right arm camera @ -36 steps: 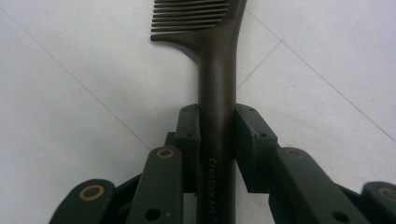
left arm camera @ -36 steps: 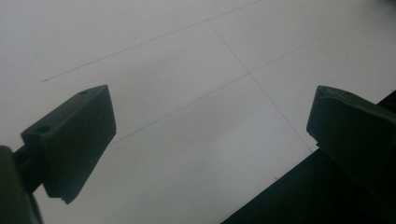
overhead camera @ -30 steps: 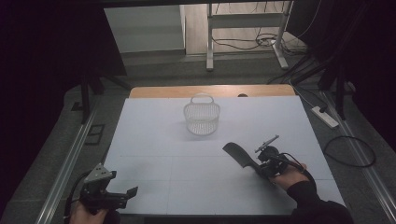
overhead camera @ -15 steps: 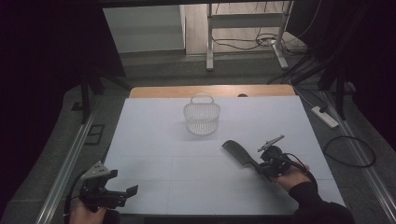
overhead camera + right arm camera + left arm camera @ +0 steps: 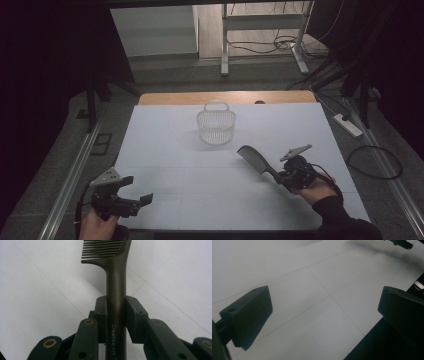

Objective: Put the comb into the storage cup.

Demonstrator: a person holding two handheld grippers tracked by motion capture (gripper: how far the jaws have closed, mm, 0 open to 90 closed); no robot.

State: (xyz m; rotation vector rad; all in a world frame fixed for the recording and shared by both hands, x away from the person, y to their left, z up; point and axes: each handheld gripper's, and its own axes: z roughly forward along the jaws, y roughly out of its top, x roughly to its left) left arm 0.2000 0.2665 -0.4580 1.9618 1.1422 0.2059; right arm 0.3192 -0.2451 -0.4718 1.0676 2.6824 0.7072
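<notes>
A dark comb [image 5: 256, 160] with a long round handle [image 5: 116, 302] is held off the white table by my right gripper [image 5: 286, 177], whose pads [image 5: 133, 312] press on both sides of the handle. The comb's toothed end [image 5: 103, 250] points away from me, toward a white wire basket [image 5: 216, 125] that stands upright at the table's far middle. My left gripper [image 5: 131, 192] hovers at the near left corner with its jaws wide apart; in the left gripper view its fingers [image 5: 249, 315] have only bare table between them.
The white table top [image 5: 165, 150] has a wooden strip [image 5: 225, 97] along its far edge. Metal rails [image 5: 75, 170] run beside the table on both sides. A power strip [image 5: 348, 125] and cables lie on the floor to the right.
My right gripper has carried the comb slightly up and away from me, toward the basket. The left gripper has hardly moved.
</notes>
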